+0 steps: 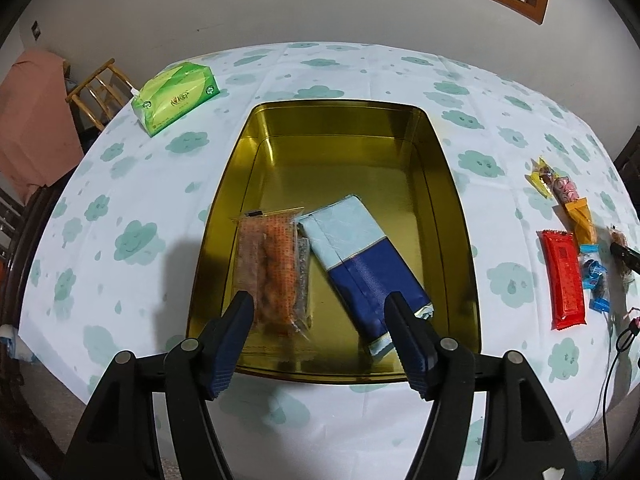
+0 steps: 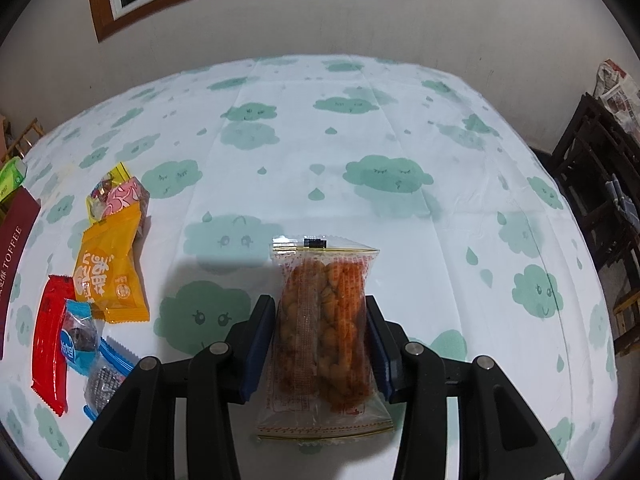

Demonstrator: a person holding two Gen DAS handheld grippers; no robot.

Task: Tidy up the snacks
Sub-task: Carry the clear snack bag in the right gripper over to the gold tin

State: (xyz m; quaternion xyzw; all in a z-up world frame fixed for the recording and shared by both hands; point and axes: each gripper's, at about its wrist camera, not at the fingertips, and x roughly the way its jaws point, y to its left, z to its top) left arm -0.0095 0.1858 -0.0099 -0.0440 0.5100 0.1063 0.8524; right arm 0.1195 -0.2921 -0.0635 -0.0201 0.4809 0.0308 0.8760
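Left view: tissue pack [image 1: 175,97] upper left on desk [image 1: 360,72]; gold tin [image 1: 440,216] centre, holding clear snack bag [image 1: 272,264] beside blue packet [image 1: 360,264]; left gripper [image 1: 320,304] spread, empty. Right view: snack pile [image 2: 108,264] left; right gripper [image 2: 320,320] pinching twist snack bag [image 2: 324,320], centre.

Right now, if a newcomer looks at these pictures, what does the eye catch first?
First, the gold tin in the middle of the cloud-print tablecloth, holding a blue packet and a clear snack pack. Then the fried twist pack clamped in the right gripper.
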